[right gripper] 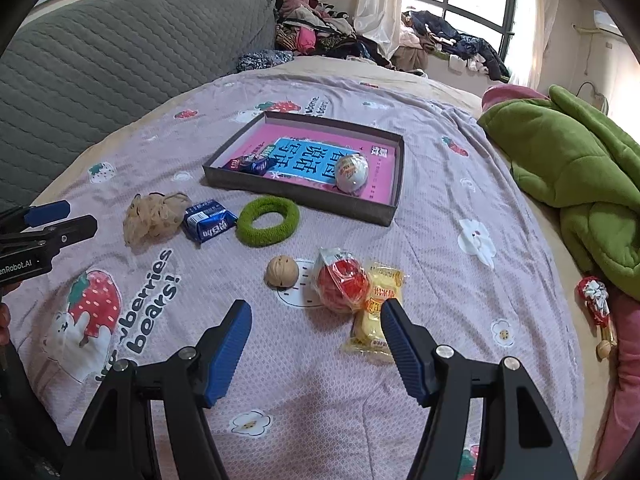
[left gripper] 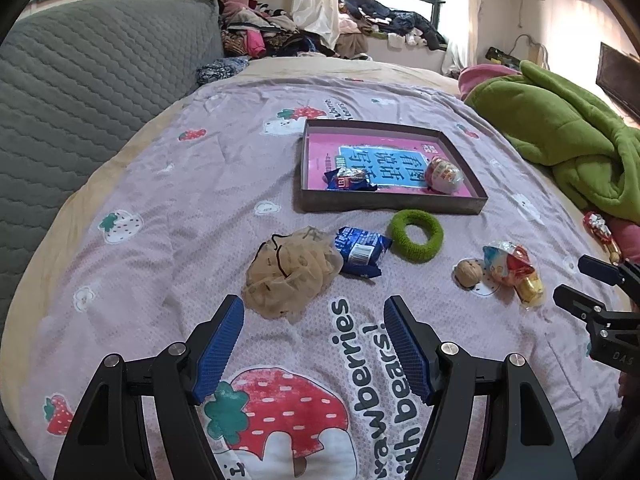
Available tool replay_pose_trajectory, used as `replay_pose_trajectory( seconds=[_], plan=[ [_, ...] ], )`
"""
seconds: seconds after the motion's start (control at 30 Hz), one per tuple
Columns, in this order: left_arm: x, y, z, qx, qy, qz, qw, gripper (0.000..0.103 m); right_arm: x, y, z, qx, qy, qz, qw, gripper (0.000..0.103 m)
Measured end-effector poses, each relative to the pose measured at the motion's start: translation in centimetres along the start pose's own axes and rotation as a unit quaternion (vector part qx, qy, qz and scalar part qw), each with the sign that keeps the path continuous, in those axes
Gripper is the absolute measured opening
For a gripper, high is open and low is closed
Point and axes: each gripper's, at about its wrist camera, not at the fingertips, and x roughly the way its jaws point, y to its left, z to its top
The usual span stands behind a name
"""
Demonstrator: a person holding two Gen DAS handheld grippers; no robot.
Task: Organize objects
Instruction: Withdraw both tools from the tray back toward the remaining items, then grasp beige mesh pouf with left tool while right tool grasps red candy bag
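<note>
On the bed's strawberry-print cover point(left gripper: 168, 208), a shallow tray point(left gripper: 394, 203) already holds a blue wrapper and a foil egg; the loose things lie in front of it. Both tongs stand wide open with nothing in them. The left tongs point(left gripper: 314, 346) hover just short of the beige mesh pouf point(left gripper: 290, 270), with the blue snack packet point(left gripper: 360, 250) and green ring point(left gripper: 416, 234) beyond. The right tongs point(right gripper: 316, 350) face the red snack bag point(right gripper: 342, 282) and yellow packet point(right gripper: 374, 320), the walnut point(right gripper: 282, 272) beside them. Best take one item per hand: straddle it squarely, lower until the pads flank its middle, then close gently so the soft packets do not slip or crush.
</note>
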Motion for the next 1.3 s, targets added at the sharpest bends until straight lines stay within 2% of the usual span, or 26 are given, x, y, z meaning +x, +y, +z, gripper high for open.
replay_pose_trajectory(
  seconds=[0.67, 1.3],
  plan=[
    [3.7, 0.3, -1.1, 0.004, 0.024, 0.000, 0.9997, 0.074, 2.7, -0.8, -0.6, 0.011, 0.015, 0.000, 1.000, 0.067],
    [7.2, 0.7, -0.5, -0.001, 0.038, -0.001, 0.9993, 0.074, 5.2, -1.4, 0.2, 0.014, 0.024, -0.006, 1.000, 0.067]
  ],
)
